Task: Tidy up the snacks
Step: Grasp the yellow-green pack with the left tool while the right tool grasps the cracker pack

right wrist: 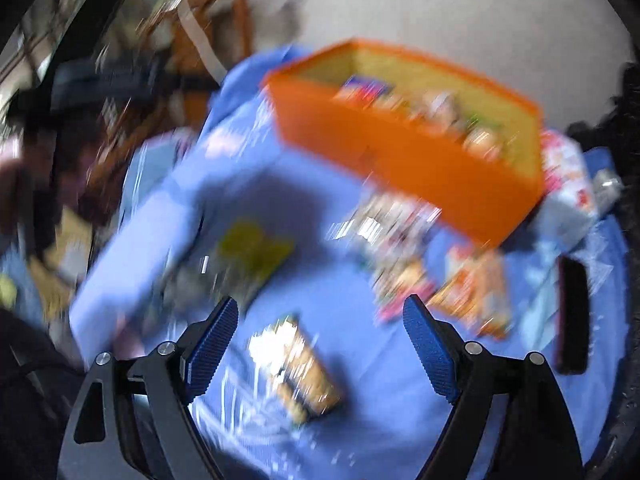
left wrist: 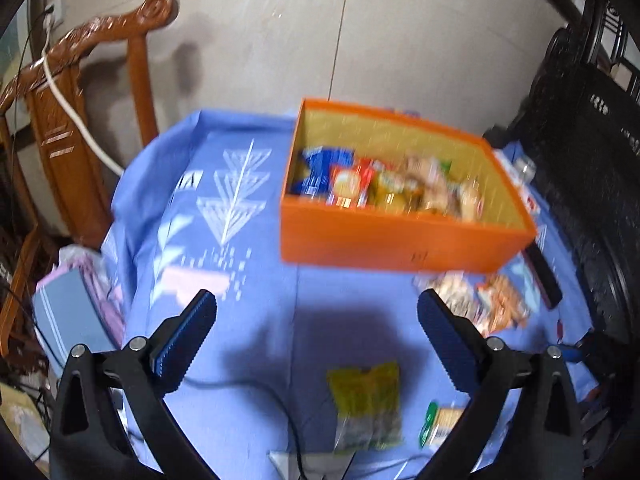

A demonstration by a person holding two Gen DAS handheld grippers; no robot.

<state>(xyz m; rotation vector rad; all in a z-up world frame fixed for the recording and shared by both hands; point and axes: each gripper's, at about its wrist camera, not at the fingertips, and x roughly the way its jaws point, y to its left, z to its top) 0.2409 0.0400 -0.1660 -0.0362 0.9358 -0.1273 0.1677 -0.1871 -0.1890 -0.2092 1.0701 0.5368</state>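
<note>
An orange box (left wrist: 384,244) with a yellow lining stands on a blue cloth (left wrist: 256,280) and holds several snack packets (left wrist: 384,188). My left gripper (left wrist: 316,308) hangs open above the cloth, nothing between its fingers. Below it lie a yellow-green packet (left wrist: 366,404) and a small cracker pack (left wrist: 444,420). Orange and clear packets (left wrist: 480,300) lie right of the gripper, in front of the box. In the blurred right wrist view, my right gripper (right wrist: 320,312) is open over a tan packet (right wrist: 298,368). The orange box (right wrist: 404,160), more packets (right wrist: 404,248) and a yellow packet (right wrist: 252,248) lie beyond.
A carved wooden chair (left wrist: 76,120) with a white cable stands at the left behind the cloth. A black bulky object (left wrist: 580,168) fills the right side. A dark flat bar (right wrist: 572,316) lies on the cloth at the right. A black cable (left wrist: 256,396) runs across the near cloth.
</note>
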